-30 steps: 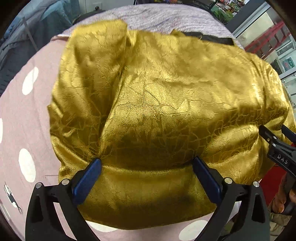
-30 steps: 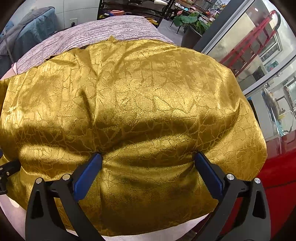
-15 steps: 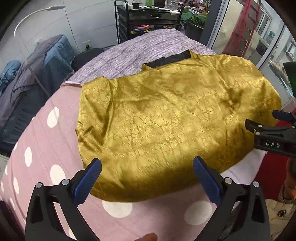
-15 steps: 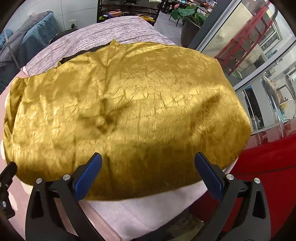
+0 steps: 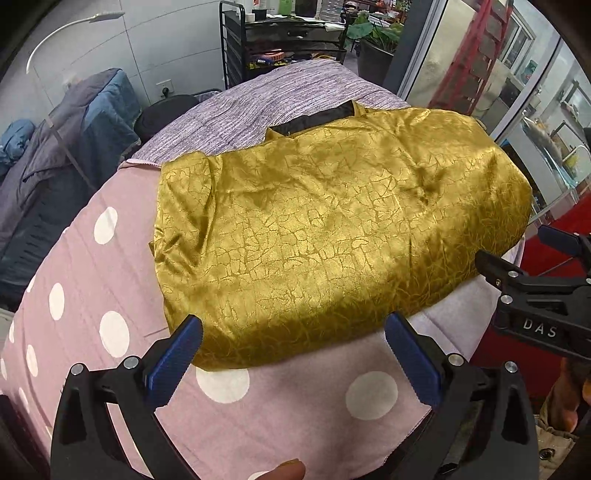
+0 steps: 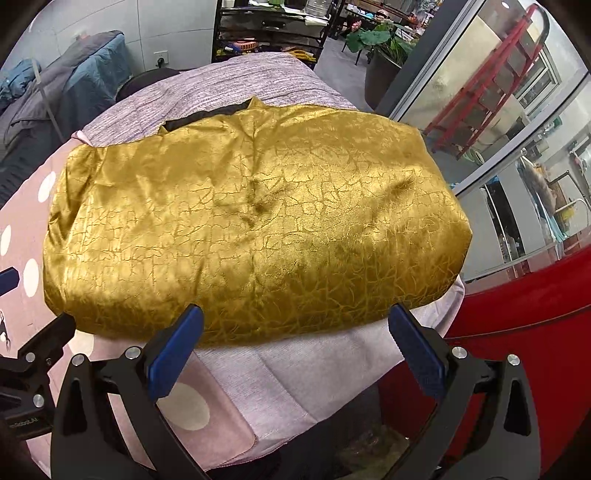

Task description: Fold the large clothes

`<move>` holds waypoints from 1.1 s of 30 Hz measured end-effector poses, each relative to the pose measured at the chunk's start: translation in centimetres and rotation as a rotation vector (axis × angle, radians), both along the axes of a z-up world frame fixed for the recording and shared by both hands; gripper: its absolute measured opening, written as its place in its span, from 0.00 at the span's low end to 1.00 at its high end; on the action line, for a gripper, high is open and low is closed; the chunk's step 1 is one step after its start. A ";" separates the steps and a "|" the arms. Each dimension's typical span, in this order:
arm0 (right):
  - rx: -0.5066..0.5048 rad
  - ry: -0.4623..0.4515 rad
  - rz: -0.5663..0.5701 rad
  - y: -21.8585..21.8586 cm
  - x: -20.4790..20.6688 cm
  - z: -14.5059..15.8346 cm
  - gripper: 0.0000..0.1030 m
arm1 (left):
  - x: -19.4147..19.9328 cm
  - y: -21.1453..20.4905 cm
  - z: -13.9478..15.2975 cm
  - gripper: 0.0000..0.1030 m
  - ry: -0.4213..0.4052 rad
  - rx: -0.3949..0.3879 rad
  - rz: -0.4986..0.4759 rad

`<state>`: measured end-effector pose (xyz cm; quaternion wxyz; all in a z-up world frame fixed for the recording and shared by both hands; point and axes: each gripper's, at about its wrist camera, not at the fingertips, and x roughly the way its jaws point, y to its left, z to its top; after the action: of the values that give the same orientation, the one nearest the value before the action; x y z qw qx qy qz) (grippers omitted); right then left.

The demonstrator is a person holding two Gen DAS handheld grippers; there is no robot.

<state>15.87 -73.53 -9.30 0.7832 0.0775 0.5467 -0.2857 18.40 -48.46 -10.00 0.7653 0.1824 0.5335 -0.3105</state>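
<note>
A shiny gold garment (image 5: 332,236) with a crackle pattern lies folded into a broad rectangle on the bed, a strip of black lining (image 5: 314,120) showing at its far edge. In the right wrist view the same gold garment (image 6: 255,229) fills the middle. My left gripper (image 5: 295,354) hovers open above the garment's near edge, nothing between its blue pads. My right gripper (image 6: 295,343) is open too, just short of the near edge. Each gripper shows in the other's view: the right gripper (image 5: 517,254) at the right side, part of the left one at the lower left.
The bed has a pink cover with white dots (image 5: 110,332) and a lilac ribbed blanket (image 5: 277,96) at the far end. Dark bedding (image 5: 55,147) is piled at the left. A black shelf rack (image 5: 280,33) stands behind. Red floor (image 6: 517,350) and glass doors lie to the right.
Both grippers have drawn back and up from the garment, which now lies flat and smaller in view. They were open over the cloth a second ago and stay open.
</note>
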 end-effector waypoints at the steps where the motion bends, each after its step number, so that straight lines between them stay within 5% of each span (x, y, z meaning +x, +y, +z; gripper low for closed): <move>1: -0.002 -0.003 -0.001 0.1 -0.2 0.2 0.96 | 0.0 0.1 0.0 0.94 0.000 -0.001 0.000; 33: -0.025 -0.022 -0.025 1.0 -1.9 1.8 0.95 | -1.5 0.7 0.7 0.94 -0.013 0.009 -0.014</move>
<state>14.01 -72.49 -7.50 0.7864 0.0778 0.5335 -0.3015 16.95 -47.79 -9.26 0.7659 0.1916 0.5286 -0.3120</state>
